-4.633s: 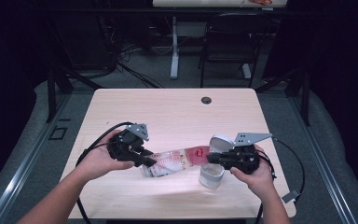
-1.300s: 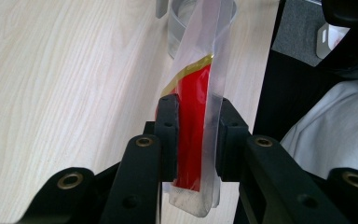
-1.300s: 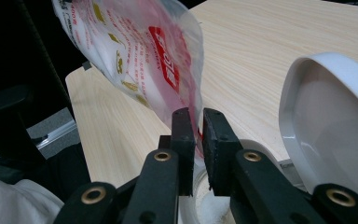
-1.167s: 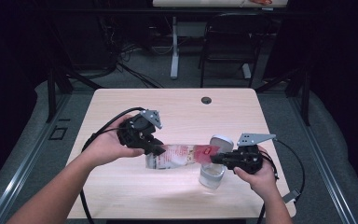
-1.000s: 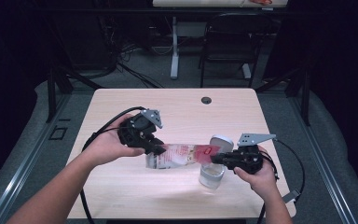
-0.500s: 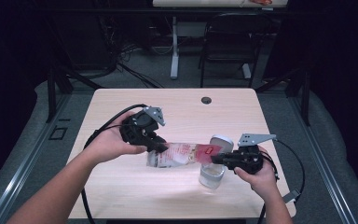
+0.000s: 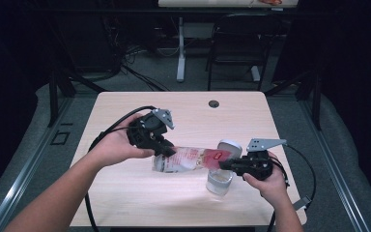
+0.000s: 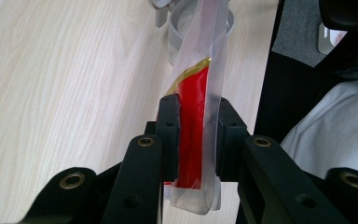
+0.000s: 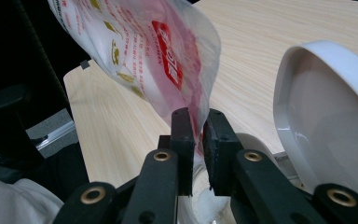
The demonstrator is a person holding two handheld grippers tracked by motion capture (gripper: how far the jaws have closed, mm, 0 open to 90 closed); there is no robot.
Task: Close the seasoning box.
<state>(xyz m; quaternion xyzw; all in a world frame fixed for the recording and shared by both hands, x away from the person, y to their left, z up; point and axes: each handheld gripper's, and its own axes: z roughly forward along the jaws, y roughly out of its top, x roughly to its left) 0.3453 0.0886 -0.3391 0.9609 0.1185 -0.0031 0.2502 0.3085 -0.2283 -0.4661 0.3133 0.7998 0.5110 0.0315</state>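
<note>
Pouch (image 7: 188,158) clamped at both ends by left fingers (image 8: 170,135) and right fingers (image 9: 182,135); keep spout end over jar (image 7: 220,181), lift far end slowly.

Both grippers are matte black. The left gripper (image 7: 166,149) has a boxy body topped by a grey three-cornered plate (image 7: 163,116), and a thick black cable (image 7: 107,135) loops from it toward the near table edge. The right gripper (image 7: 224,165) carries a like grey plate (image 7: 264,143) and a thinner black cable (image 7: 305,166). Up close, each jaw arm shows brass-ringed screw holes (image 8: 145,141) and ends in a flat rectangular black pad (image 9: 183,140). The forearms are bare, with no sleeves.
</note>
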